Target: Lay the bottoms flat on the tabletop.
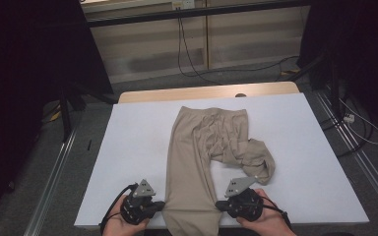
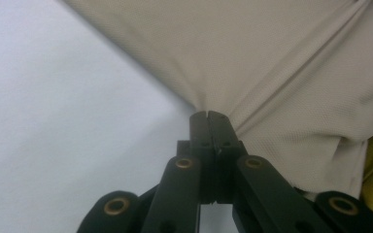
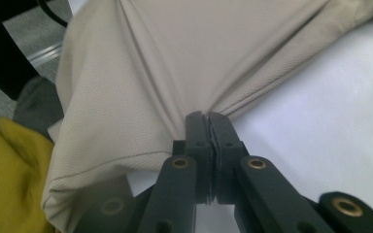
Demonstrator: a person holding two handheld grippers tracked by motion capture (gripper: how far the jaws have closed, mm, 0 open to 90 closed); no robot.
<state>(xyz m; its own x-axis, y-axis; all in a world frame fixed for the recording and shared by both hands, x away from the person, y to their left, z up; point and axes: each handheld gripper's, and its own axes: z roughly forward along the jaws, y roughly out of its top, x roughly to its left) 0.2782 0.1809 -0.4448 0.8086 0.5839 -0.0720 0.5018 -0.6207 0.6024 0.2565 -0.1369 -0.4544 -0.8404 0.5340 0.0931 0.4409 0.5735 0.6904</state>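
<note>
Beige trousers (image 1: 197, 157) lie lengthwise on the white table (image 1: 128, 147), waist at the far end, one leg stretched toward the near edge, the other bunched (image 1: 258, 162) to the right. My left gripper (image 1: 163, 204) is shut on the left edge of the near leg; in the left gripper view (image 2: 207, 115) its jaws pinch the beige fabric (image 2: 272, 73). My right gripper (image 1: 217, 205) is shut on the same leg's right edge, and in the right gripper view (image 3: 207, 117) the cloth (image 3: 141, 73) creases into the closed jaws. The leg's hem hangs over the table's near edge.
Bare white tabletop extends to both sides of the trousers. A wooden strip (image 1: 177, 93) runs along the far edge. Cables (image 1: 192, 64) lie on the grey floor beyond, with dark stands at both sides. Yellow cloth (image 3: 5, 170) shows below the table's edge.
</note>
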